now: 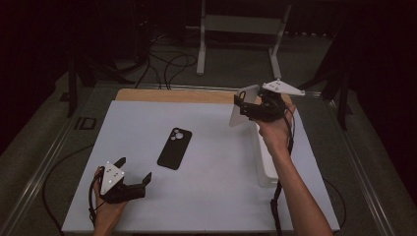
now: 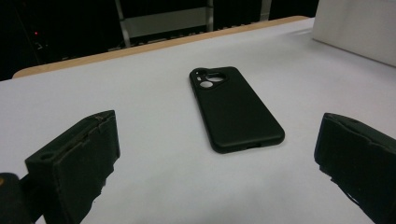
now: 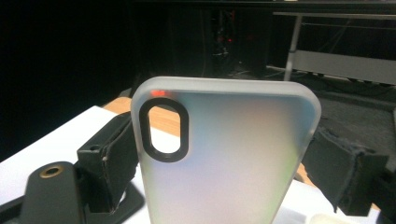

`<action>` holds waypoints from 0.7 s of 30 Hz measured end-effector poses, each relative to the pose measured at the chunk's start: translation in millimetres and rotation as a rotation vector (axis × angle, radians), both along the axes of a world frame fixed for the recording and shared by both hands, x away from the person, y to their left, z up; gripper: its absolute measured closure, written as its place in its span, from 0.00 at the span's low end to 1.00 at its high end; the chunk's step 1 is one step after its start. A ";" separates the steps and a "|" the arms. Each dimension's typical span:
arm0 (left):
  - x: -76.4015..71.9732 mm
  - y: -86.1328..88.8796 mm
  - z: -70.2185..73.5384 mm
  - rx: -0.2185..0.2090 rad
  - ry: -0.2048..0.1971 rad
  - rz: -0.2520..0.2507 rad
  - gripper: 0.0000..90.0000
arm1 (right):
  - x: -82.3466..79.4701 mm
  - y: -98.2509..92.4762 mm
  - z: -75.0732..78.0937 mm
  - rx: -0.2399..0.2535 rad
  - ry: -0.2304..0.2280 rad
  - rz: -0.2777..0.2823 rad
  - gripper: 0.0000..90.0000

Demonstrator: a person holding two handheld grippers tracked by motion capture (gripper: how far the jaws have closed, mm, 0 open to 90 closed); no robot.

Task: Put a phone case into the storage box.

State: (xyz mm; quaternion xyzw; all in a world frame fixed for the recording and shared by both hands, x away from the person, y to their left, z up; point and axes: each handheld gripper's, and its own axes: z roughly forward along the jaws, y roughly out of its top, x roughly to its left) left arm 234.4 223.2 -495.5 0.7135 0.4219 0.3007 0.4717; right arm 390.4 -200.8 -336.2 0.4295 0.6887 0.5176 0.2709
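Note:
A black phone case (image 1: 174, 147) lies back-up on the white table cover (image 1: 216, 196), camera cut-out toward the far side. My left gripper (image 1: 134, 168) rests near the front left corner, open, its jaws aimed at that case (image 2: 236, 109), which lies a short way beyond the fingers (image 2: 77, 161). Nothing is between them. My right gripper (image 1: 242, 109) is raised over the far right of the table, shut on a frosted translucent phone case (image 1: 244, 104). In the right gripper view this case (image 3: 224, 168) stands upright, gripped across its width, with a black-rimmed oval camera hole at its upper left.
A long white box (image 1: 265, 160) lies along the right side of the cover, under the right forearm; its wall (image 2: 359, 28) also appears in the left gripper view. A strip of wooden tabletop (image 1: 172, 95) runs along the far edge. Cables and metal frame legs stand on the floor beyond.

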 end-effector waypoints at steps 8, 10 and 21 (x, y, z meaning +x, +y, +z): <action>0.3 -0.2 0.1 -0.003 -0.001 0.001 0.01 | 13.2 -16.9 -1.6 -0.007 0.017 -0.060 0.18; 0.1 -0.3 0.0 -0.002 -0.001 0.000 0.01 | 16.5 -21.4 -3.0 -0.011 0.025 -0.069 0.18; -0.1 0.0 0.6 -0.008 -0.007 0.006 0.01 | 28.7 -41.0 -6.5 -0.021 0.045 -0.157 0.18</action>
